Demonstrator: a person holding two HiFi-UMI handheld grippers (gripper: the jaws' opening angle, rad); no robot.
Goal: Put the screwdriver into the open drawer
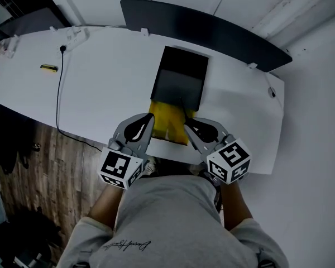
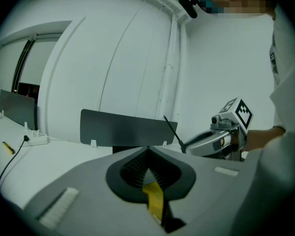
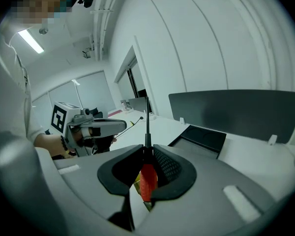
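While the right tongs (image 3: 147,150) are clenched on the screwdriver (image 3: 148,181), the left tongs (image 2: 147,150) are clenched on nothing, tips pressed together.

- Screwdriver: red handle is pinched between the right pads. The thin black shaft sticks out past the tips, in line with the tongs. It is held in the air, not in the drawer.
- Drawer (image 1: 178,88): a dark open box sitting on the white table (image 1: 100,77), towards the middle. Its floor looks bare in the head view.
- A yellow item (image 1: 166,124) lies flat on the table, touching the drawer's near end. Can't tell what it is. It also shows as a yellow strip through the gap under the left tongs' tips.
- In the head view both tongs sit side by side over the near table edge, one at each side of the yellow item, and both point towards the drawer. The right tongs' shaft lies over the yellow item, tip near the drawer's near end.
- Marker cubes (image 1: 121,167) ride at the back of each pair of tongs, near the person's grey shirt (image 1: 167,222).
- Left part of the table: a black cable (image 1: 58,94) runs off the near edge, with a small yellow object (image 1: 48,67) beside it, well apart from the drawer.
- A dark panel (image 1: 212,29) stands along the far edge of the table.
- Wooden floor (image 1: 39,166) shows to the left.
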